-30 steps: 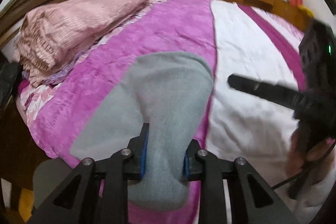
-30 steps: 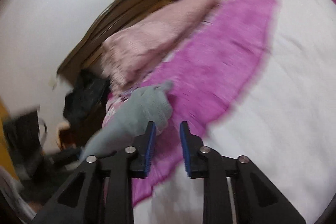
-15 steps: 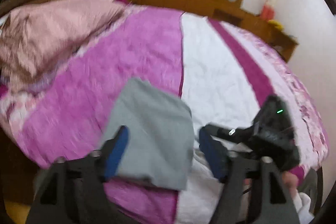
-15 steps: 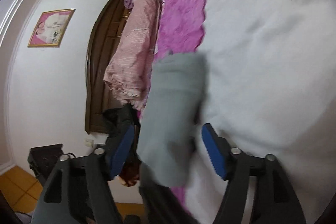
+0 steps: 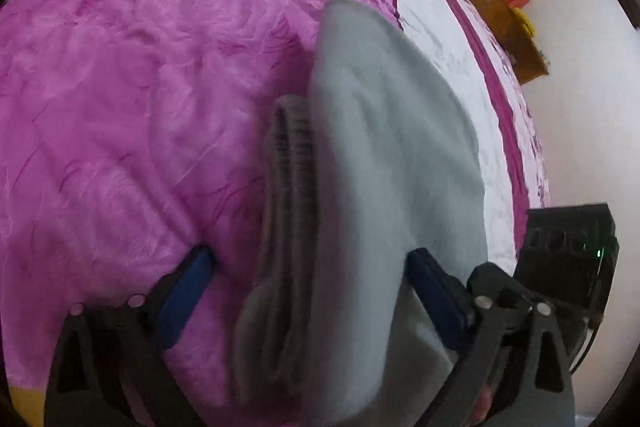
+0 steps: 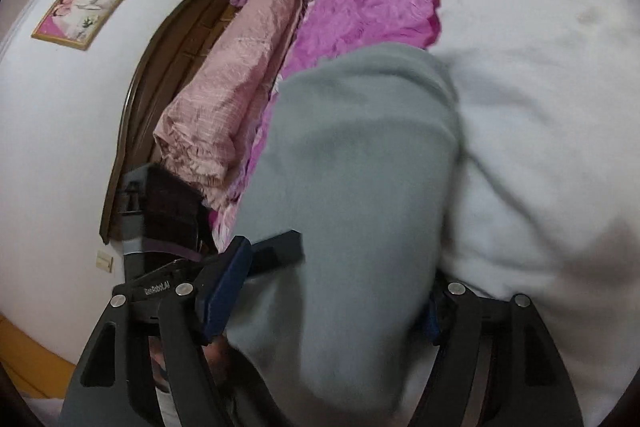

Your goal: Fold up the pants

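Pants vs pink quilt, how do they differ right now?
The pants are plain grey; the quilt is pink with fine stripes. The pants lie between the right gripper's open jaws; the quilt lies untouched by the headboard. Both are folded, on the bed.

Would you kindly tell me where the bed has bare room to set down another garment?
Free: the white quilt panel right of the folded grey pants, and the magenta spread to their left. Crowded: the pink pillow by the headboard, and the near edge where both claws straddle the pants.
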A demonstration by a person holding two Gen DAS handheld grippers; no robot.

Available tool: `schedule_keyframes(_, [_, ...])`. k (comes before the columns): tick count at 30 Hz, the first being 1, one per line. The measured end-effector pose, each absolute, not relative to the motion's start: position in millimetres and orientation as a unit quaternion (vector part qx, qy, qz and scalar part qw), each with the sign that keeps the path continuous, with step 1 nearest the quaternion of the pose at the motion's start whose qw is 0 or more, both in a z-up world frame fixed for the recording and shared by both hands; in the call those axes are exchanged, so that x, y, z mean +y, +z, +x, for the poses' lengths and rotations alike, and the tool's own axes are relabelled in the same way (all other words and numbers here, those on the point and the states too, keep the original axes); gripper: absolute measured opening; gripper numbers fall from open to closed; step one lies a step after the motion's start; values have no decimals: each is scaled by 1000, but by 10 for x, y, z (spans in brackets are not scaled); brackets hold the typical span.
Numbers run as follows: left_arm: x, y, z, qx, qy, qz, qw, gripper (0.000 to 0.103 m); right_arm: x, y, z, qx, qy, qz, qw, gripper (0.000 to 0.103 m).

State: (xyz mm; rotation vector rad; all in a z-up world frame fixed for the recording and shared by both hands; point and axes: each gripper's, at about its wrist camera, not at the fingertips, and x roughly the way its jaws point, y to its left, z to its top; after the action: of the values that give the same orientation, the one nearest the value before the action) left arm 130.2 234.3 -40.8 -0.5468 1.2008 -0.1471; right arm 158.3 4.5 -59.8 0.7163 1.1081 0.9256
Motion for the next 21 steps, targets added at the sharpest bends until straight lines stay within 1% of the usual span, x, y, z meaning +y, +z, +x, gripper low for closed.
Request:
schedule_keyframes(1, [2307, -380, 1328, 550, -83, -250, 793, 96, 27, -597, 1605, 487, 416, 334, 691, 66])
schedule_keyframes(2, [2289, -365, 1330, 548, -87, -245, 795, 88, 16, -610, 1618, 484, 418, 343, 688, 60])
schedule_keyframes(3, [2276, -347, 1312, 544, -86, -241, 799, 83, 15, -625, 1630, 486, 415, 346, 687, 53])
schedule_keyframes(4, [2267, -301, 1276, 536, -83, -236, 807, 74, 10, -639, 1639, 492, 407, 336, 692, 33])
schedule_keyframes(5, [2275, -272, 1242, 530, -78, -235, 811, 67, 2, -635, 1626, 495, 400, 322, 701, 19])
schedule_keyframes(8, [2295, -159, 1127, 511, -59, -252, 820, 55, 24, -540, 1565, 486, 409, 301, 711, 17])
schedule_keyframes(13, [2314, 121, 964, 480, -15, -275, 833, 48, 120, -97, 1462, 458, 425, 226, 747, 17])
schedule_keyframes(14, [2302, 200, 932, 474, -15, -281, 834, 40, 107, 8, 1454, 452, 426, 214, 754, 17])
schedule_keyframes(21, [1981, 767, 923, 445, -42, -253, 858, 40, -102, 602, 1600, 420, 444, 185, 769, 17])
